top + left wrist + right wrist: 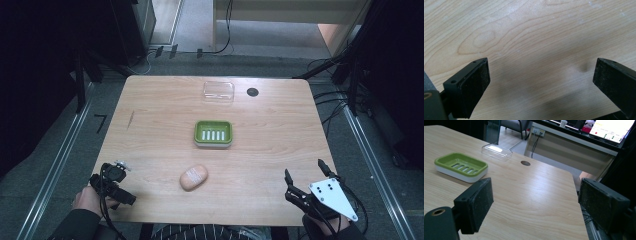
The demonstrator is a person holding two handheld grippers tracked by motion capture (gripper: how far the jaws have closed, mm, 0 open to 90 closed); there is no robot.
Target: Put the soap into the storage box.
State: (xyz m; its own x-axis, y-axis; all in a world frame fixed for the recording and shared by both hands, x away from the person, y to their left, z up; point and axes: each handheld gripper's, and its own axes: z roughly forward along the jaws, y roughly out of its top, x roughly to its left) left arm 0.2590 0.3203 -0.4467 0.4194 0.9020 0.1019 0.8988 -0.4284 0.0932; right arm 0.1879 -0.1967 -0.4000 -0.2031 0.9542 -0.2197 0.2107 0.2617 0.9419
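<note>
Soap [193,177], a peach-coloured bar, lies loose on the worktop [150,100] near its front edge, just at 6 o'clock from the green soap dish [213,133], which sits at the centre with its slotted tray up, apparently ready to take the bar. A clear plastic lid [218,92] rests apart at 12 o'clock beyond the dish, beside a dark cable hole [252,92]. The left gripper [114,181] hangs low at 9 o'clock from the soap, fingers [471,86] spread wide over bare wood and holding nothing. The right gripper [304,179] waits at 3 o'clock, fingers [475,202] equally wide and empty, aimed toward the dish. Both seem poised for a pick.
</note>
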